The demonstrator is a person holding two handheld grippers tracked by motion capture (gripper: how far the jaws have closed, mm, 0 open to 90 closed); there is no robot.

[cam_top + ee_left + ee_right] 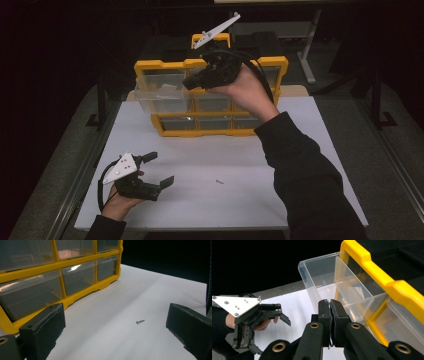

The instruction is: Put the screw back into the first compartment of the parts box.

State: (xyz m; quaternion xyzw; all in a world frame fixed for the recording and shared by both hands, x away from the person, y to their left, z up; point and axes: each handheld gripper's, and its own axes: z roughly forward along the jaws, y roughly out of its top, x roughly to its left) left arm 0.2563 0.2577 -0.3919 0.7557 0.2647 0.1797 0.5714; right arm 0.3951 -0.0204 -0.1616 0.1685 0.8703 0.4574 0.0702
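2 grippers are at work over a white table (pixel 310 165). Right gripper (pixel 188 83) is held raised in front of the yellow organiser (pixel 162 65), which stands upright at the far middle of the table. Its jaws are pressed together pad to pad; in the right gripper view (pixel 330 315) a thin object may sit at the seam of the pads, but whether anything is gripped cannot be told. The tips point left toward the pulled-out clear drawer (pixel 162 95), which projects from the upper left bay of the organiser, toward the near left. In the right gripper view the drawer (pixel 322 272) lies just beyond the closed tips, with an inner divider showing; its contents cannot be made out.

Left gripper (pixel 159 169) rests low at the near left of the table, held in a hand (pixel 120 205), with its jaws spread wide and nothing between the pads. The left gripper view confirms this: the 2 black pads (pixel 47 325) stand well apart over bare table.

1 small screw (pixel 219 181) lies loose on the table surface, near the middle, to the right of the left gripper and well apart from the organiser. In the left gripper view the screw (pixel 140 321) lies beyond the open jaws, untouched.

Remaining drawers of the organiser (pixel 75 277) sit closed in their yellow frame.
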